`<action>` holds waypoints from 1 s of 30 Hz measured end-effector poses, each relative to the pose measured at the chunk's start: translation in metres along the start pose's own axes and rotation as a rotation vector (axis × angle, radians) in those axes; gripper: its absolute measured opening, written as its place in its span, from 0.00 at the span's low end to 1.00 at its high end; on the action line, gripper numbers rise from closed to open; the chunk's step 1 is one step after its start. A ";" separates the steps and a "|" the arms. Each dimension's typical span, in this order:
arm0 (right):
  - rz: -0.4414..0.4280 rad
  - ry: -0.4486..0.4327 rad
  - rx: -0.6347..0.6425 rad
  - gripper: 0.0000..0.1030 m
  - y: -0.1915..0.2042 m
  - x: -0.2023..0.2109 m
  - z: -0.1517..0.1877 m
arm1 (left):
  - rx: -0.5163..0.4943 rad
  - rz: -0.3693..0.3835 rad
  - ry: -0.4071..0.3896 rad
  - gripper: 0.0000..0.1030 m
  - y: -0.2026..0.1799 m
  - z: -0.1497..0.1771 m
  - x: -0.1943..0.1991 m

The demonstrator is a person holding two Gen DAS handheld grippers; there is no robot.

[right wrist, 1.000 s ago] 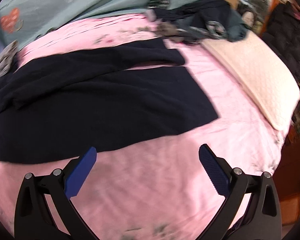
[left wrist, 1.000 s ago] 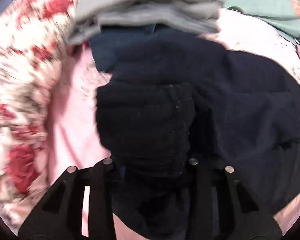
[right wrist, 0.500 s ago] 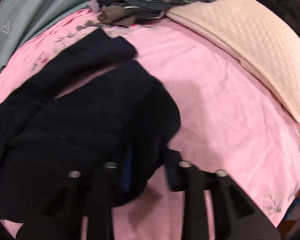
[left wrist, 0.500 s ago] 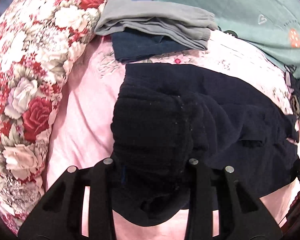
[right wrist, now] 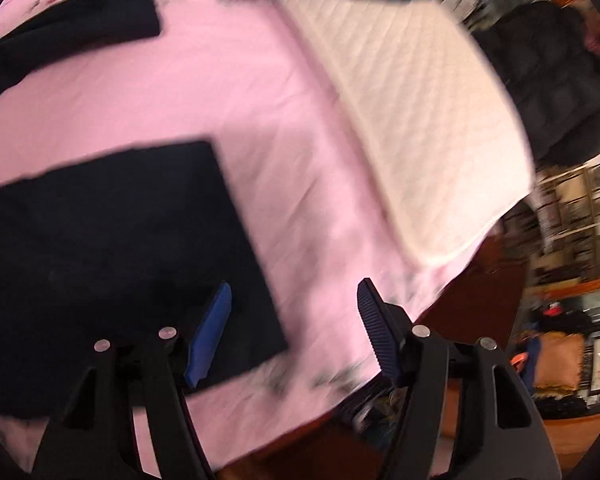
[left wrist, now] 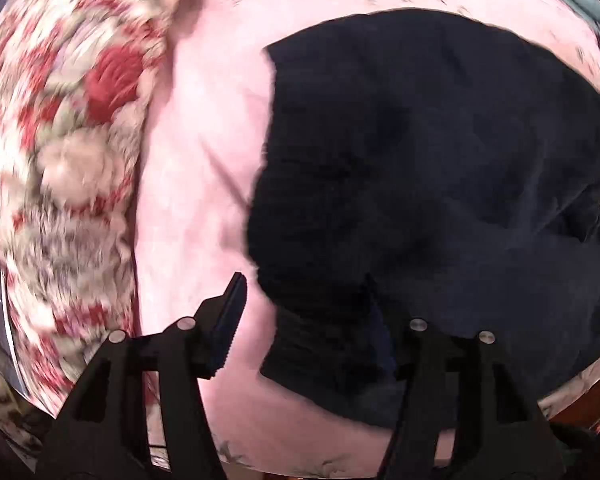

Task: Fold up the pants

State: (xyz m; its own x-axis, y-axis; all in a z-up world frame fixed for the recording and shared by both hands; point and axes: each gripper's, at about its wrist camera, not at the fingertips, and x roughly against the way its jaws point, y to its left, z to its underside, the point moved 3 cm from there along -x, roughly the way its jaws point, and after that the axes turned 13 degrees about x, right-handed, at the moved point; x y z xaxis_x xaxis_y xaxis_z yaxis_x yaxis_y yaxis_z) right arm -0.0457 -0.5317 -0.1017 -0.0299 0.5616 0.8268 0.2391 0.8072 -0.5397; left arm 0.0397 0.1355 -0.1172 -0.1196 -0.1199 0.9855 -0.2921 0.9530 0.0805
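Dark navy fleece pants spread in a rumpled heap on the pink bedsheet, filling the right of the left wrist view; near edge bunched and ribbed, reaching down between the fingers of the left claw. Left claw opening — left pad clear of the cloth over bare sheet, right pad lost against the dark fabric, so contact there cannot be told. Pointing down at the bed.

Same pants seen from the right wrist as a flat dark panel with a square corner, lying on the sheet at lower left; a second dark strip farther off at upper left, pink sheet between the two. Right claw opening, nothing gripped — left blue pad over the panel's corner, right pad over bare pink sheet.

Beyond: blurred red-and-cream floral quilt rolled along the sheet's left side; cream quilted pad along the bed's right edge; black puffy garment past it; cluttered shelves at far right, blurred.
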 end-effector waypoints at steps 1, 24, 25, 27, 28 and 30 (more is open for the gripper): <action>-0.008 -0.057 -0.041 0.64 -0.002 0.008 -0.009 | 0.023 0.006 -0.025 0.77 0.007 -0.001 0.007; -0.500 -0.358 -0.042 0.64 0.096 -0.032 -0.318 | 0.085 -0.029 -0.285 0.86 -0.032 -0.123 -0.019; -0.495 -0.332 -0.046 0.64 0.099 -0.040 -0.323 | 0.106 -0.037 -0.269 0.86 -0.030 -0.126 -0.026; -0.545 -0.303 -0.089 0.51 0.104 -0.055 -0.331 | 0.112 -0.044 -0.245 0.85 -0.030 -0.128 -0.035; -0.586 -0.322 -0.090 0.26 0.105 -0.052 -0.334 | 0.105 -0.053 -0.241 0.82 -0.030 -0.128 -0.038; -0.600 -0.353 -0.074 0.13 0.099 -0.037 -0.338 | 0.092 -0.052 -0.249 0.80 -0.032 -0.130 -0.039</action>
State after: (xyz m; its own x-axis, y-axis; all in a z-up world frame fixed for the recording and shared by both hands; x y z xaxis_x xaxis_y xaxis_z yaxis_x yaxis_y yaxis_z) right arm 0.3074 -0.5339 -0.1323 -0.4880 0.0588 0.8709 0.1481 0.9888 0.0163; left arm 0.1772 0.1464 -0.1391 -0.3283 -0.2434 0.9127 -0.3878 0.9158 0.1047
